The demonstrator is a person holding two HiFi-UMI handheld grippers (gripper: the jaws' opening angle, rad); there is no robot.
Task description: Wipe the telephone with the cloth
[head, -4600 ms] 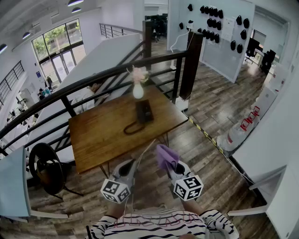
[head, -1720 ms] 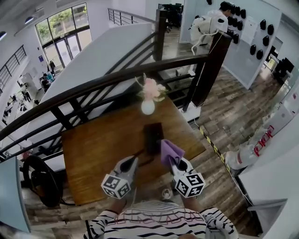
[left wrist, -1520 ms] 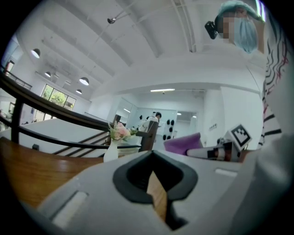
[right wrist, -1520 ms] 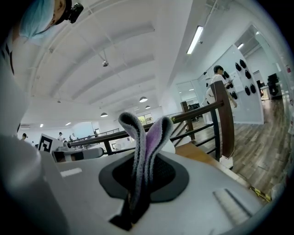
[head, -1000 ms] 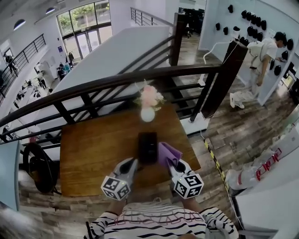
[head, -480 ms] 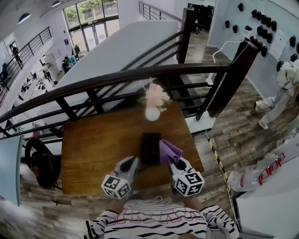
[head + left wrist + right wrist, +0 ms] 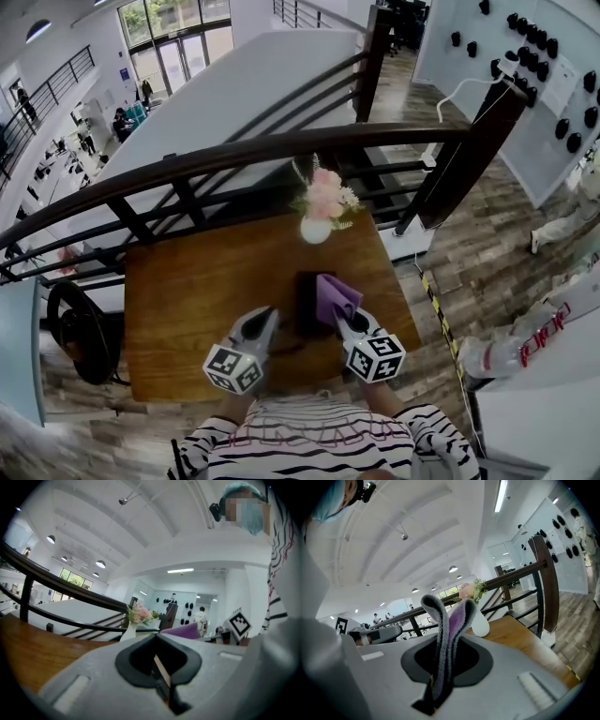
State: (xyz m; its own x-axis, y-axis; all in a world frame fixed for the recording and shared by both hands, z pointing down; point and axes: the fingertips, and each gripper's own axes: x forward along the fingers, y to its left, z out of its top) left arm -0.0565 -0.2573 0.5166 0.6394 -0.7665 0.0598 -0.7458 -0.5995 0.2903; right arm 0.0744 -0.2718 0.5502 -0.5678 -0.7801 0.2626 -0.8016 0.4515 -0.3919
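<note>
Your two grippers sit at the near side of the wooden table point(image 7: 178, 300), with the telephone point(image 7: 307, 298) between them.
From the head view the telephone is only a dark, flat oblong. Its right edge is covered by the purple cloth point(image 7: 336, 294), its near end runs in behind the grippers, and no buttons or handset can be made out. Your right gripper point(image 7: 436, 692) is clamped on that cloth, a soft knitted fold standing up out of the jaws in a rounded loop (grey at the edges, purple inside). Your left gripper point(image 7: 162, 679) has its jaws together with nothing in them. Its own view does not show the telephone at all. Farther back stands a smooth white vase point(image 7: 316, 231) of pink flowers point(image 7: 324, 194), just before the dark curved railing point(image 7: 234, 156).
</note>
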